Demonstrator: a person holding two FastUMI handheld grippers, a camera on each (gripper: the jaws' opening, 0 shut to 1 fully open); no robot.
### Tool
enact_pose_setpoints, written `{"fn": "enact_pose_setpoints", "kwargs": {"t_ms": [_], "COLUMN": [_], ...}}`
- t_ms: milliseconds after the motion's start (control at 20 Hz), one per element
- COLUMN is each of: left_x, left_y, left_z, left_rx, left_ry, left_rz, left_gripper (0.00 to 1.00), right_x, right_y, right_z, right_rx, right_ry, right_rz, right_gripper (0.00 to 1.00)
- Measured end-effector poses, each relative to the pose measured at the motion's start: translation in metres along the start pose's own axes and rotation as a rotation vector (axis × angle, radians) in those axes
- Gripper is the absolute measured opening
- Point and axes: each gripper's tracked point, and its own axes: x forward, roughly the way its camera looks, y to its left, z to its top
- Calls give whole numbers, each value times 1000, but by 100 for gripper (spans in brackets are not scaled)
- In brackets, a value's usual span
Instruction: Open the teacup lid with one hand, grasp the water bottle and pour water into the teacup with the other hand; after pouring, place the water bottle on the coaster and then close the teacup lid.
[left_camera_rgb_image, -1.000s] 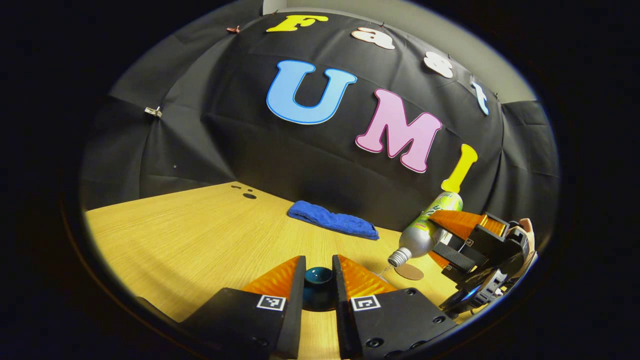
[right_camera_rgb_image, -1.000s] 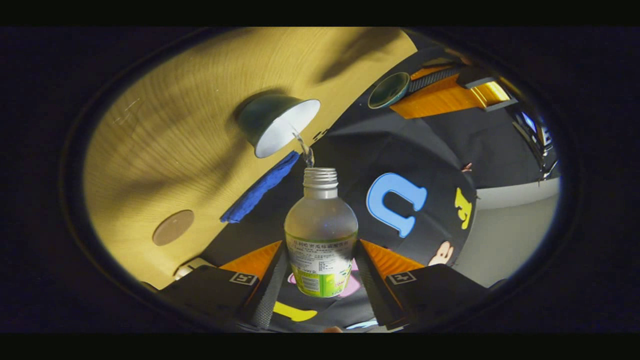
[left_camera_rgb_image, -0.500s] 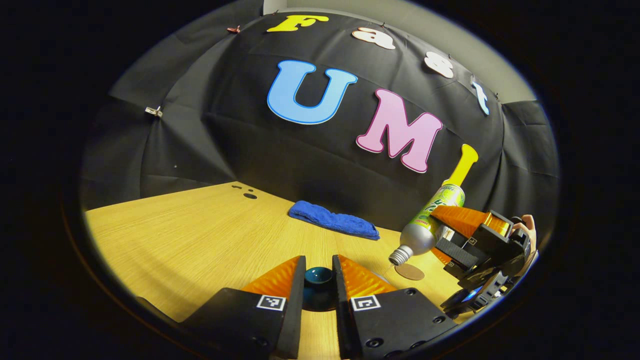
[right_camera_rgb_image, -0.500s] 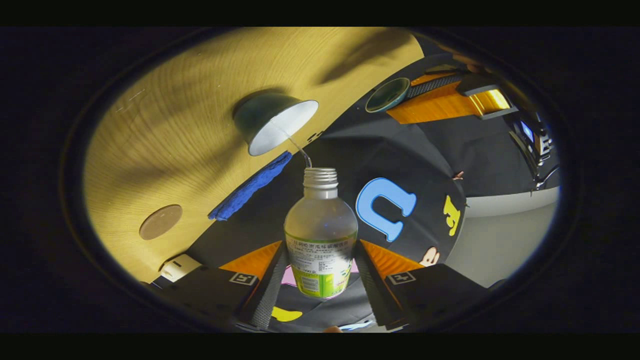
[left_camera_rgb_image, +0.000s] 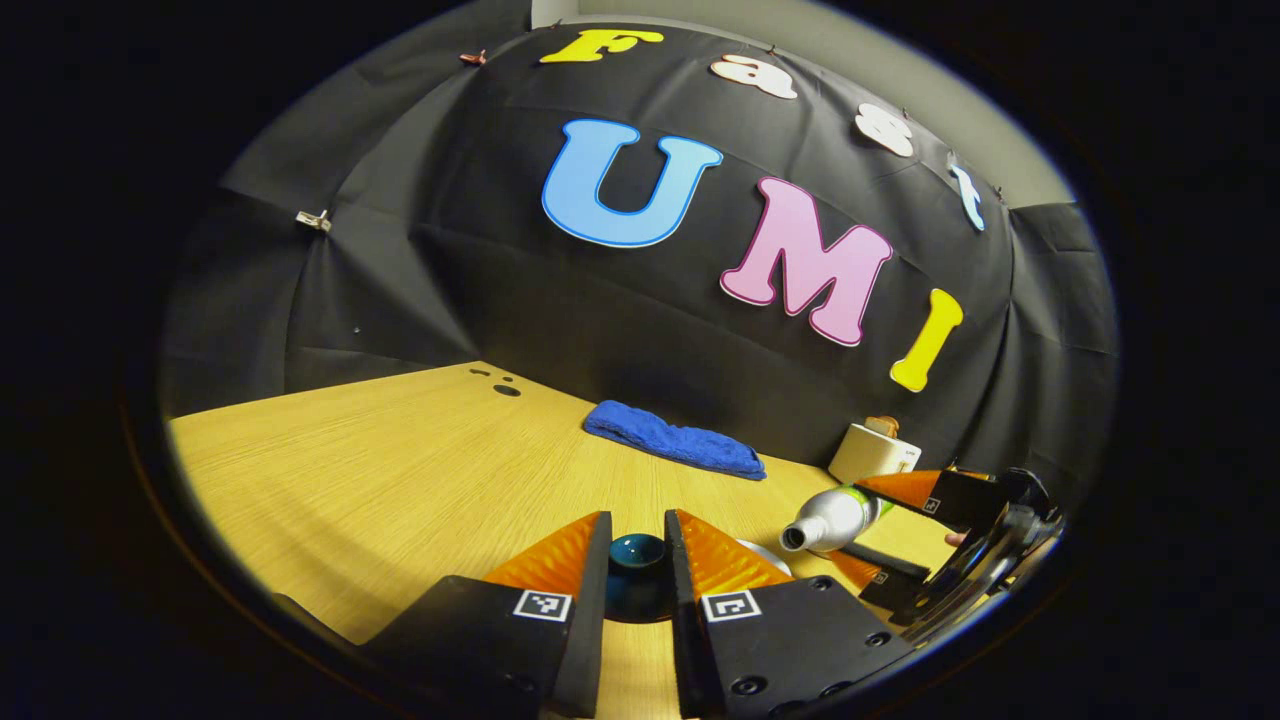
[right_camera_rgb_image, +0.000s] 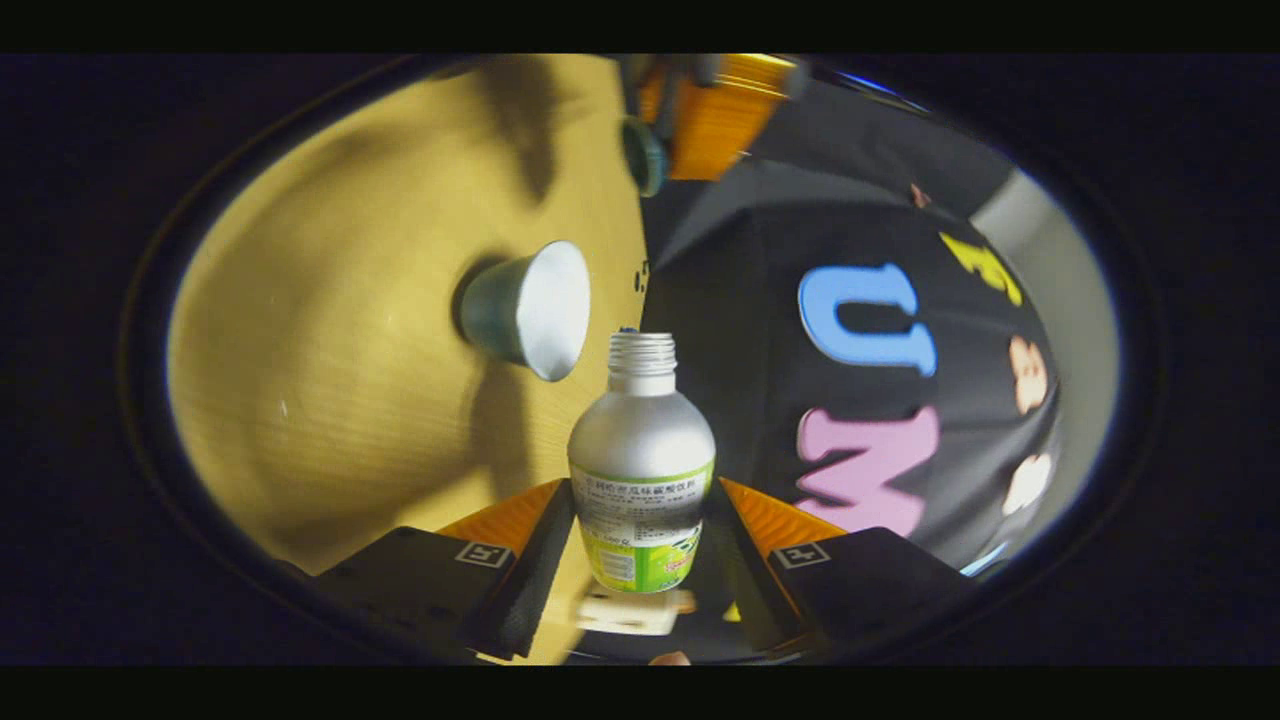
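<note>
My left gripper (left_camera_rgb_image: 637, 532) is shut on the dark teal teacup lid (left_camera_rgb_image: 638, 558) and holds it above the wooden table (left_camera_rgb_image: 400, 460). In the right gripper view, my right gripper (right_camera_rgb_image: 642, 490) is shut on the silver water bottle (right_camera_rgb_image: 640, 440) with its green label. The bottle's open mouth points past the rim of the teacup (right_camera_rgb_image: 528, 310), whose white inside shows. No water runs from the mouth. The left gripper view shows the bottle (left_camera_rgb_image: 830, 518) lying almost level in the right gripper (left_camera_rgb_image: 880, 527), to the right of my fingers. A sliver of the teacup rim (left_camera_rgb_image: 766, 553) peeks out behind my right finger.
A folded blue towel (left_camera_rgb_image: 672, 450) lies near the back wall. A small white box (left_camera_rgb_image: 873, 452) stands at the back right, and it also shows blurred in the right gripper view (right_camera_rgb_image: 630, 610). Small dark holes (left_camera_rgb_image: 505, 390) mark the table's far left.
The bottle has swung from a steep downward tilt to nearly level, and the thin stream into the teacup has stopped. The right gripper has dropped lower. The left gripper has kept still with the lid.
</note>
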Motion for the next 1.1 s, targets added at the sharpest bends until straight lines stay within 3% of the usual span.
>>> {"fn": "enact_pose_setpoints", "kwargs": {"t_ms": [200,350,550,700,1100], "left_x": [1,2,0,0,0], "left_y": [-2,-4,-5,-6,-6], "left_z": [-4,-4,-4,-3,-4], "left_rx": [-12,-8,-4,-4,-6], "left_ry": [9,11,8,10,13], "left_rz": [-3,-6,-6,-7,-11], "left_gripper": [33,33,36,36,33], "right_x": [6,8,7,7,11], "right_y": [6,5,1,10,11], "right_z": [0,3,-4,-4,-9], "right_rx": [424,838,1217,1369,1417], "right_ry": [-36,-80,-75,-52,-24], "right_rz": [48,95,37,29,7], "right_gripper": [79,80,80,79,79]}}
